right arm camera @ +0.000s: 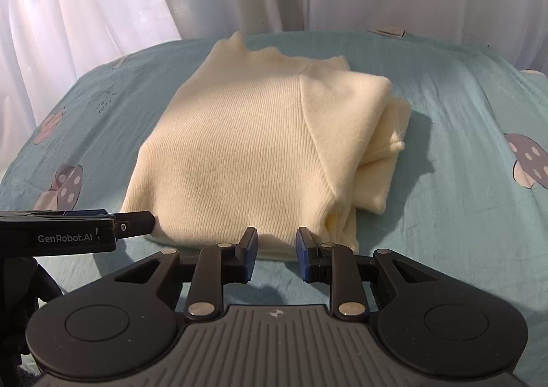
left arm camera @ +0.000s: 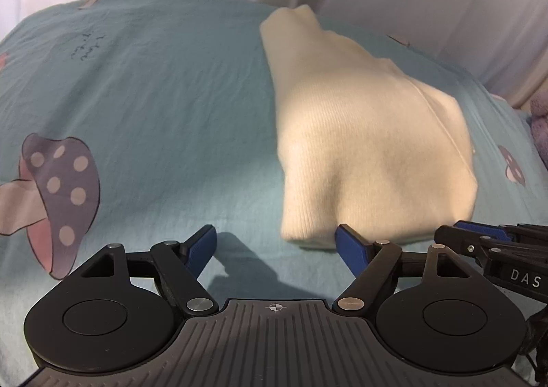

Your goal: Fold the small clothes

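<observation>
**Grippers poised at sweater's near hem for next fold**

Left gripper (left arm camera: 277,248) hangs with its fingers spread wide at the near left corner of a cream sweater (right arm camera: 246,147), one blue pad (left arm camera: 349,250) touching or just short of the hem, the other well off to the left over bare sheet (left arm camera: 164,106); it holds nothing. At the sweater's near edge, toward the middle, the right gripper (right arm camera: 274,250) waits with a narrower gap between its fingers, also holding nothing, its tips just short of the knit. The sweater lies partly folded on the teal mushroom-print sheet, its right side doubled over into a thick stack, with a white curtain (right arm camera: 102,3) beyond its far end.

Judging by the layout, the step in hand is taking hold of the near hem to fold it away. Doing it well likely means each gripper catching every layer at once, pinching near the two front corners rather than mid-edge, lifting level, and carrying the hem straight toward the far end so the bulky right stack does not slide apart.
</observation>
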Action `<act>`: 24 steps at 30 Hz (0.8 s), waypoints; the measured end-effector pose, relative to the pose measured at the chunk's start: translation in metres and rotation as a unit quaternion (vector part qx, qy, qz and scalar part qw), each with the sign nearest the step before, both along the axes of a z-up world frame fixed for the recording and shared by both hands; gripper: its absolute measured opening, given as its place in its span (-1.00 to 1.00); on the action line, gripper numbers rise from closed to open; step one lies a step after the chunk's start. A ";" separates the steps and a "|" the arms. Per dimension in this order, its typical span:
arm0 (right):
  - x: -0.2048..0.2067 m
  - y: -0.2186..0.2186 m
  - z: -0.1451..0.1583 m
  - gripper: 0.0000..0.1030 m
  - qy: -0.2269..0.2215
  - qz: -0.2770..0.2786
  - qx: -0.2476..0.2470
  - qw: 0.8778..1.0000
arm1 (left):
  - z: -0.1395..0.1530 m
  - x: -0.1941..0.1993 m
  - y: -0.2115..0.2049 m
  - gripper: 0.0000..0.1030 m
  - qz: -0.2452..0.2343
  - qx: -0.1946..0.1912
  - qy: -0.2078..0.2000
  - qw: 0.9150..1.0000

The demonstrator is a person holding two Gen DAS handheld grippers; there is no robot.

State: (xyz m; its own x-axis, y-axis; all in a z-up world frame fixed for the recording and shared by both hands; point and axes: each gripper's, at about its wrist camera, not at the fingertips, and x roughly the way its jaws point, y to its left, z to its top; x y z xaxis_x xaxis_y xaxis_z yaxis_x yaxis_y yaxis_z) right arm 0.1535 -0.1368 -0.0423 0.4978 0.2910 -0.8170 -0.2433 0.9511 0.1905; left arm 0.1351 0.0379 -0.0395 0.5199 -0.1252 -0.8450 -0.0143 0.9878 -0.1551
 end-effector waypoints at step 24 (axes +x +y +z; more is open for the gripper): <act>0.001 0.001 0.026 0.93 0.084 -0.086 -0.097 0.988 | 0.039 -0.008 -0.019 0.98 0.011 0.113 -0.015 0.993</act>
State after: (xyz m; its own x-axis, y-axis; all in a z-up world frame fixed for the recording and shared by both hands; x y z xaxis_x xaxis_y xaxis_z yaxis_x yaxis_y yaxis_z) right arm 0.1542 -0.1362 -0.0167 0.3794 0.0434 -0.9242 -0.0557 0.9982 0.0240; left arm 0.1270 0.0189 0.0000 0.5459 0.0770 -0.8343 -0.0349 0.9970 0.0691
